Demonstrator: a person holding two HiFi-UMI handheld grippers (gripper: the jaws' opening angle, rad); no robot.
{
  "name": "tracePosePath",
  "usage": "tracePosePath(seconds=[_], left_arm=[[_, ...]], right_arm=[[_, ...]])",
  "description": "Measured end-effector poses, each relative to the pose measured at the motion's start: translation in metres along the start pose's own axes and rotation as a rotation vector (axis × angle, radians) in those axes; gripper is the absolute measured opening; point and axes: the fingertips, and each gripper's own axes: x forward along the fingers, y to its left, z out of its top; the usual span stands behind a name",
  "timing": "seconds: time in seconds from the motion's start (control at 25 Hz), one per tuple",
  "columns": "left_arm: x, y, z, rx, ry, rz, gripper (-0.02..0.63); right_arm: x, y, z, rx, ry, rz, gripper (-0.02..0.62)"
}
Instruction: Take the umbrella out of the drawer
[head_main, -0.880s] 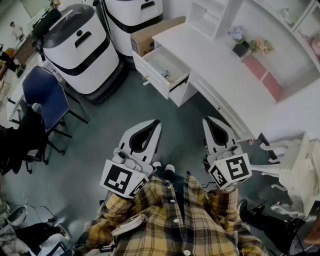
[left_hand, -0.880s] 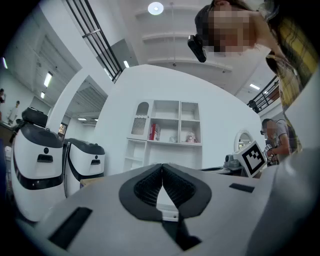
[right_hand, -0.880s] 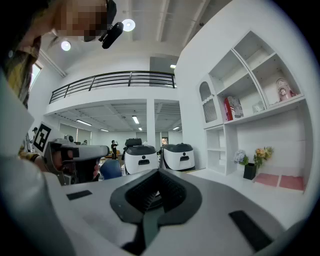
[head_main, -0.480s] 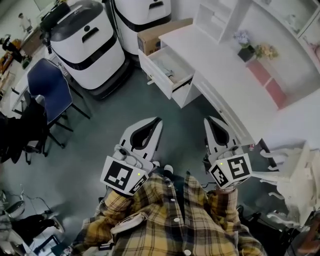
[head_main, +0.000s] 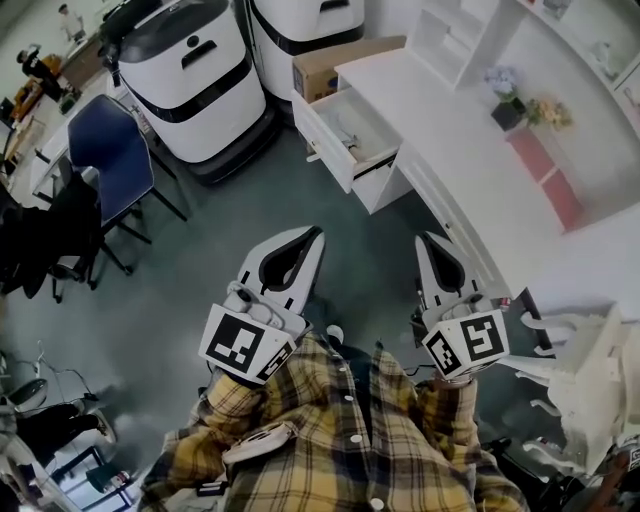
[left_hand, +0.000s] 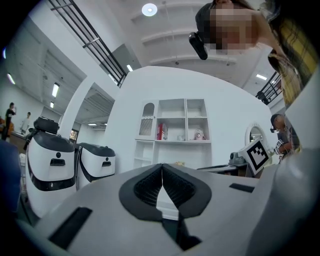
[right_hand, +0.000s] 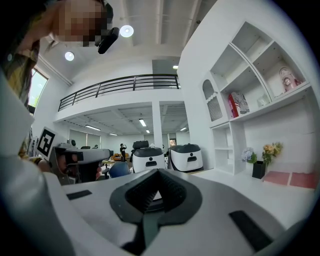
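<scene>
The umbrella (head_main: 350, 137) is, by my reading, the small pale grey shape lying in the open drawer (head_main: 322, 140); it is too small here to be sure of its form. The drawer stands pulled out from the left end of the white desk (head_main: 440, 110), far ahead of the person. A cardboard box (head_main: 340, 62) sits just beyond it, and two white machines (head_main: 200, 85) stand to the far left.

The step in hand looks like the approach, and the task seems barely begun. Both grippers hang close to the person's plaid shirt (head_main: 340, 440), well apart from the drawer.

To do it well, the person should close in until the drawer's inside is in plain sight from above. One set of jaws should part before going in. It should then come down over the drawer's front edge and take the umbrella across its narrow body, not its end. The umbrella should be lifted clear of the walls before being drawn back.

The left gripper (head_main: 316, 232) has its jaws clenched. In the left gripper view its ribbed pads (left_hand: 150, 187) meet at the tips with nothing between them. The right gripper (head_main: 424, 240) is likewise clenched and empty, and its pads (right_hand: 142, 192) meet at the tips in the right gripper view. Neither touches anything.
</scene>
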Motion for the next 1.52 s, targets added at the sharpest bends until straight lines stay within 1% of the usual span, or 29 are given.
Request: tracePosePath(seconds=[0.24, 0.44, 0.6, 0.84, 1.04, 1.24, 1.52], left_arm=[[0.009, 0.011, -0.002, 0.002, 0.001, 0.014, 0.020], [0.022, 0.039, -0.005, -0.009, 0.000, 0.024, 0.020], [0.044, 0.069, -0.006, -0.019, 0.006, 0.026, 0.020], [0.082, 0.131, -0.008, -0.023, 0.027, 0.032, 0.020], [0.117, 0.180, -0.003, -0.032, 0.031, 0.013, 0.020], [0.141, 0.220, -0.002, -0.040, 0.036, 0.000, 0.020], [0.159, 0.260, -0.002, -0.044, 0.037, -0.017, 0.020]], right_arm=[[0.013, -0.009, -0.003, 0.000, 0.003, 0.004, 0.017], [0.042, -0.015, -0.004, 0.005, 0.015, 0.007, 0.017], [0.077, -0.024, -0.002, 0.003, 0.031, 0.015, 0.017], [0.145, -0.037, 0.001, 0.002, 0.061, 0.018, 0.017], [0.195, -0.057, 0.005, 0.009, 0.074, -0.016, 0.017], [0.232, -0.075, 0.008, 0.018, 0.081, -0.060, 0.017], [0.272, -0.082, 0.015, 0.012, 0.084, -0.095, 0.017]])
